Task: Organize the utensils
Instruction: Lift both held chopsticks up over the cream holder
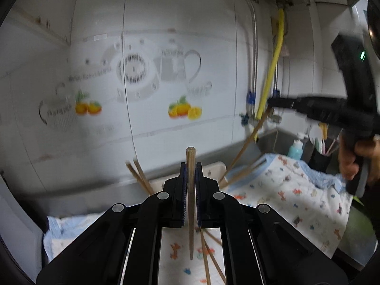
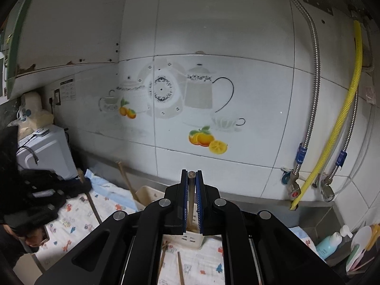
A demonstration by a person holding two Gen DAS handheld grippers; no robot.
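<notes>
In the left wrist view my left gripper (image 1: 190, 166) is shut on a wooden chopstick (image 1: 190, 204) that stands upright between the blue pads, above a patterned cloth (image 1: 285, 190). More chopsticks (image 1: 206, 256) lie loose on the cloth below. At the right, my right gripper (image 1: 270, 102) holds a second chopstick (image 1: 249, 140) that slants down. In the right wrist view that gripper (image 2: 191, 173) is shut on its chopstick (image 2: 191, 174), seen end-on over a cream utensil basket (image 2: 147, 194). Two chopsticks (image 2: 125, 180) stand in the basket. The left gripper (image 2: 78, 184) shows at the left edge.
A tiled wall with teapot and orange prints stands close behind the counter. A yellow hose (image 2: 342, 123) and metal pipes run down to a steel sink at the right, by a blue bottle (image 2: 329, 242). A white appliance (image 2: 45, 152) fills the left corner.
</notes>
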